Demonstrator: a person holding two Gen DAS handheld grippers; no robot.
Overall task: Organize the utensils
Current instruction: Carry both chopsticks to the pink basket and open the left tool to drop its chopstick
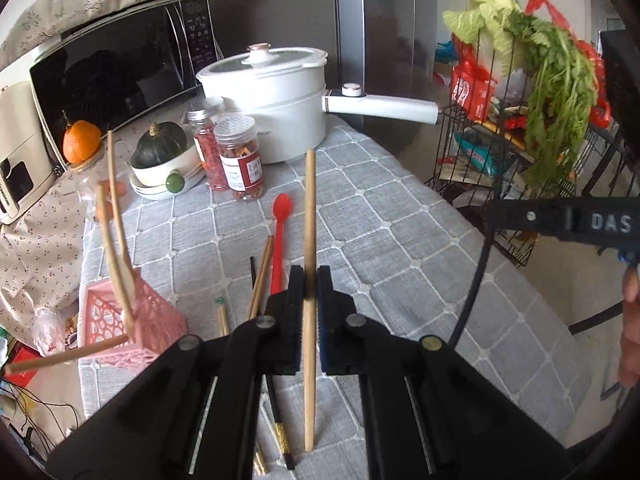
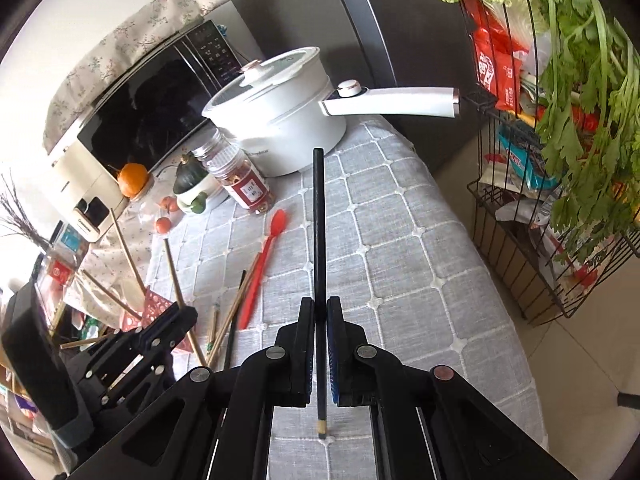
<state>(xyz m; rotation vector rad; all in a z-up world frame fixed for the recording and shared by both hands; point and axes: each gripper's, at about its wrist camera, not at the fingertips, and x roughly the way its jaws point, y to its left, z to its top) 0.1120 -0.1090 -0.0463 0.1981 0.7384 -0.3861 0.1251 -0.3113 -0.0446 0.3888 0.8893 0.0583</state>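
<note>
My left claw (image 1: 308,280) clamps a wooden chopstick (image 1: 309,240) upright; right claw (image 2: 320,312) clamps a black chopstick (image 2: 319,220). Pink basket (image 1: 132,320) sits left, probably the target; lower tip-first, slowly.

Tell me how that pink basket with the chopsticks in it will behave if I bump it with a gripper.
The pink basket looks like thin openwork plastic, so it is probably light and would slide on the cloth. Long wooden chopsticks lean far out above its rim, so it may well tip. It sits near the table edge and could fall off.
</note>
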